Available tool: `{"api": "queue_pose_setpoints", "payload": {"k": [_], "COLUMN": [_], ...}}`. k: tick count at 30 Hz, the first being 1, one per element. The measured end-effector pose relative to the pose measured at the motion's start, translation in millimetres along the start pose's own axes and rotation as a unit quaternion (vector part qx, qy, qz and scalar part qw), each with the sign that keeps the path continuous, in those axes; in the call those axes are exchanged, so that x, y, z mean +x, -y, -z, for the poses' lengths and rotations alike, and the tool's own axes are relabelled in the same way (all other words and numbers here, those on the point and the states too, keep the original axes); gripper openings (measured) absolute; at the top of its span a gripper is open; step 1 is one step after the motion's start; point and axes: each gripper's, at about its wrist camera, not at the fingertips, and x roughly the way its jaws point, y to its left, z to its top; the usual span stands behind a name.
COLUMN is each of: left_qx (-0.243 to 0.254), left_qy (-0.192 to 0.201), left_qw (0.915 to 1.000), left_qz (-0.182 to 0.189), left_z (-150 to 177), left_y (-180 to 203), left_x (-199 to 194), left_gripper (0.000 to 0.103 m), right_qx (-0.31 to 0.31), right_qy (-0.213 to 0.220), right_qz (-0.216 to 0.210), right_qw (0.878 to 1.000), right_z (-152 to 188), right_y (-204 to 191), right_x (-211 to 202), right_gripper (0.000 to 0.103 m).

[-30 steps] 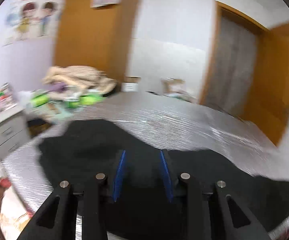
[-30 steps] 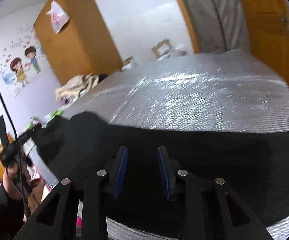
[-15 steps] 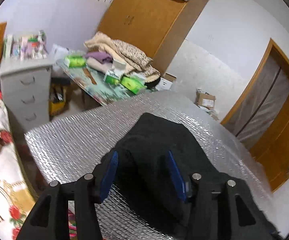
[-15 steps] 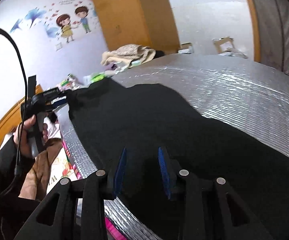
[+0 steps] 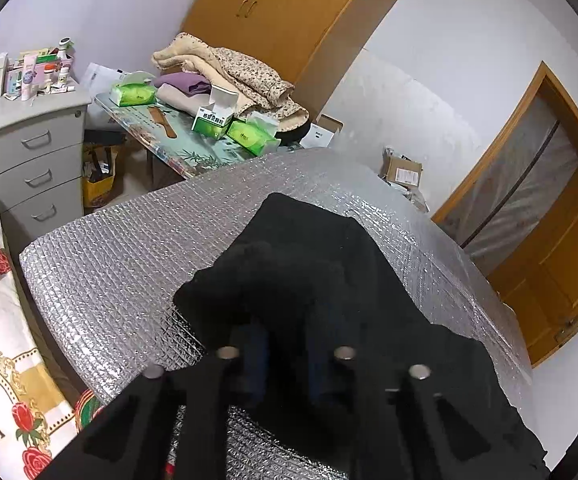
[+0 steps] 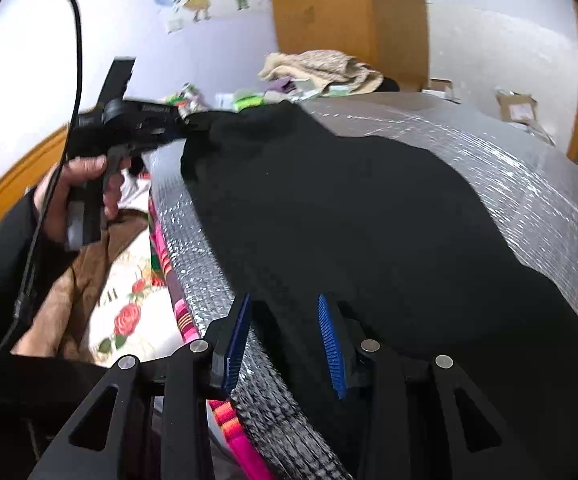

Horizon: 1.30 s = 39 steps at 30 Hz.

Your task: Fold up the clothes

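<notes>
A black garment (image 5: 329, 264) lies spread on a table covered in silver bubble foil (image 5: 129, 260). My left gripper (image 5: 287, 340) is at the garment's near corner. Its jaws are closing on a bunch of the fabric, which hides the fingertips. In the right wrist view that left gripper (image 6: 181, 126), held by a person's hand (image 6: 85, 184), pinches the far left corner of the garment (image 6: 349, 208), which is raised there. My right gripper (image 6: 285, 320) stands open at the table's near edge. The garment's hem lies between its blue pads (image 6: 329, 340), untouched by them.
A grey drawer cabinet (image 5: 33, 152) and a side table (image 5: 177, 152) with tissue packs and piled clothes stand beyond the foil. Floral bedding (image 5: 1, 340) lies left of the table. A wooden wardrobe (image 5: 289, 12), a cardboard box (image 5: 403, 170) and a door (image 5: 549, 220) are behind.
The left gripper swung to the garment's left corner, opened wide over it, then closed on bunched fabric. The right gripper rolled and slid along the near edge, still open.
</notes>
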Motion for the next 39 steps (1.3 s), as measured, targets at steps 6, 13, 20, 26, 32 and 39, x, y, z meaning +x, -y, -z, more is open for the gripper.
{"api": "queue_pose_setpoints", "payload": {"k": [6,13,20,26,32,39], "left_qx": [0.007,0.011,0.015,0.015,0.02,0.03], "left_qy": [0.006,0.002,0.0,-0.004,-0.003,0.014], "left_qw": [0.9999,0.9998,0.9998,0.9998,0.9997,0.9994], "left_qz": [0.01,0.014,0.014,0.012,0.011,0.008], "left_z": [-1,-4,-7,-7,-8,-7], "left_y": [3,5,5,6,8,8], "left_x": [-7,-6,-7,-6,-8,-25], "left_gripper": [0.01,0.01,0.01,0.01,0.01,0.01], "right_qx": [0.014,0.01,0.023,0.033,0.056,0.036], "right_qy": [-0.012,-0.023,-0.022,-0.016,-0.018,0.004], "right_qz": [-0.007,-0.016,-0.031,-0.044,-0.059,-0.068], "right_qw": [1.0,1.0,0.999,0.998,0.997,0.997], "right_z": [-5,-4,-5,-7,-8,-10], "right_y": [8,11,16,18,26,9], "right_x": [8,12,10,6,6,-18], "right_gripper": [0.025,0.025,0.023,0.012,0.007,0.002]}}
